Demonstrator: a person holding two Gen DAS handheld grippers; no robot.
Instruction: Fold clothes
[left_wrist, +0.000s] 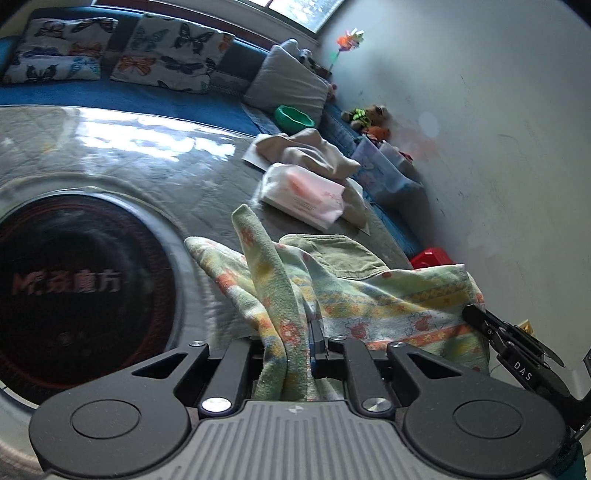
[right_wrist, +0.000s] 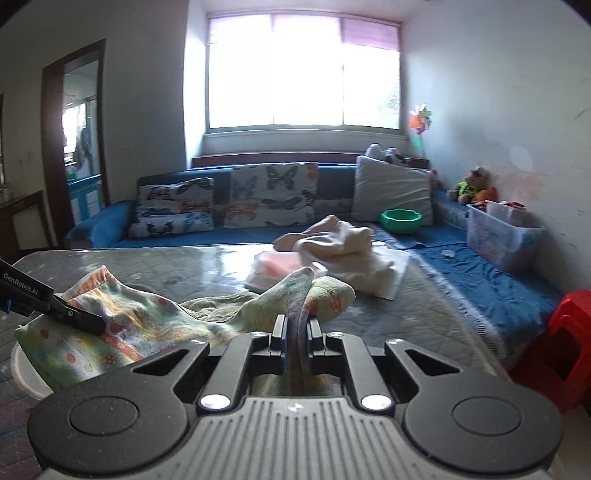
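A pale green towel (left_wrist: 332, 295) printed with orange and yellow flowers hangs stretched between both grippers above the glass-topped table (left_wrist: 129, 158). My left gripper (left_wrist: 295, 332) is shut on one corner, and the cloth rises in a peak over its fingers. In the right wrist view the same towel (right_wrist: 140, 317) spreads left, and my right gripper (right_wrist: 295, 328) is shut on another corner. The left gripper (right_wrist: 96, 325) shows there too, clamped on the towel's far edge. The right gripper (left_wrist: 469, 312) pinches the towel's right edge in the left wrist view.
A tissue pack (left_wrist: 306, 195) and a heap of cream cloth (left_wrist: 314, 147) lie on the table's far side. A round dark hotplate (left_wrist: 85, 288) is set into the table. Beyond are a blue sofa (right_wrist: 177, 236) with cushions, a green bowl (right_wrist: 400, 220), a clear bin (right_wrist: 498, 236) and a red stool (right_wrist: 565, 332).
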